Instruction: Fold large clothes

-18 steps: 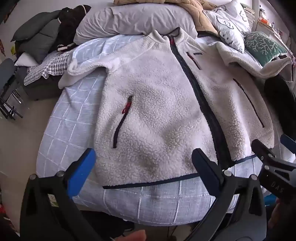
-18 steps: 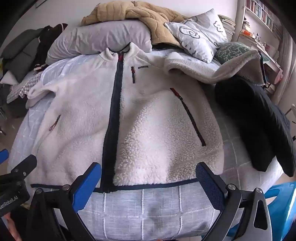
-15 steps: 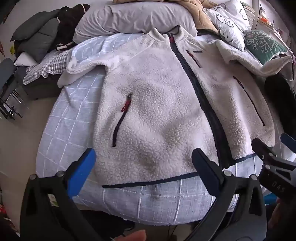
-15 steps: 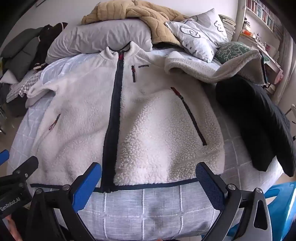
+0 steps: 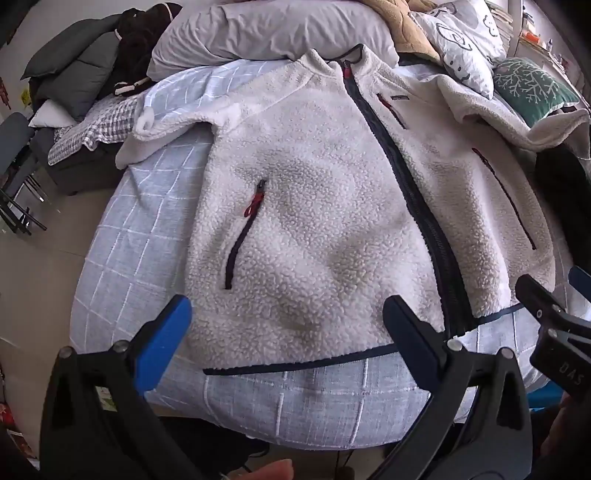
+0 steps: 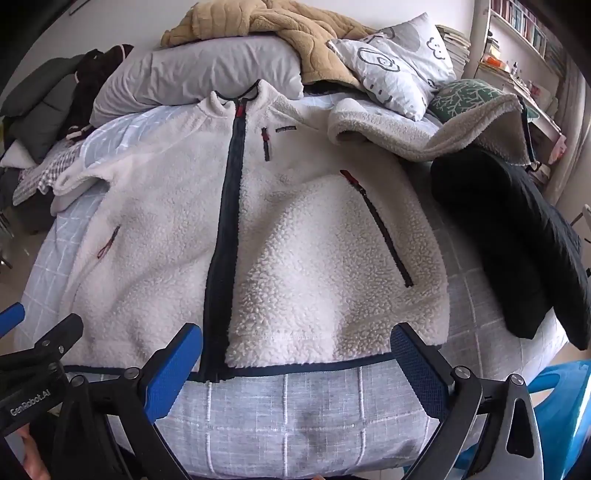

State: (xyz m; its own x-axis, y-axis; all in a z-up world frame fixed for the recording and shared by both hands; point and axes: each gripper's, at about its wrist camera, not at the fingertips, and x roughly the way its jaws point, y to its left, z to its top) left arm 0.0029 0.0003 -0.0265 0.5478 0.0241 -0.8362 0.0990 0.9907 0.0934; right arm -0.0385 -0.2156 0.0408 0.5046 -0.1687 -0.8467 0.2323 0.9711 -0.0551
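A white fleece jacket (image 5: 314, 229) with a dark navy zip lies flat, front up, on the bed, collar towards the pillows; it also shows in the right wrist view (image 6: 295, 251). Its navy hem runs along the bed's near edge. The left sleeve lies out to the left; the right sleeve (image 6: 424, 136) lies out to the right over the bedding. My left gripper (image 5: 288, 332) is open and empty, just above the left part of the hem. My right gripper (image 6: 295, 354) is open and empty above the hem, right of the zip.
The bed (image 6: 288, 413) has a light blue checked cover. A black garment (image 6: 517, 236) lies on its right side. Grey and patterned pillows (image 6: 199, 77) and a tan blanket (image 6: 280, 26) are piled at the head. Dark clothes (image 5: 85, 66) lie left; a blue stool (image 6: 561, 398) is at lower right.
Both grippers have moved slightly forward towards the jacket's hem. The jacket has not moved and both grippers stay open.
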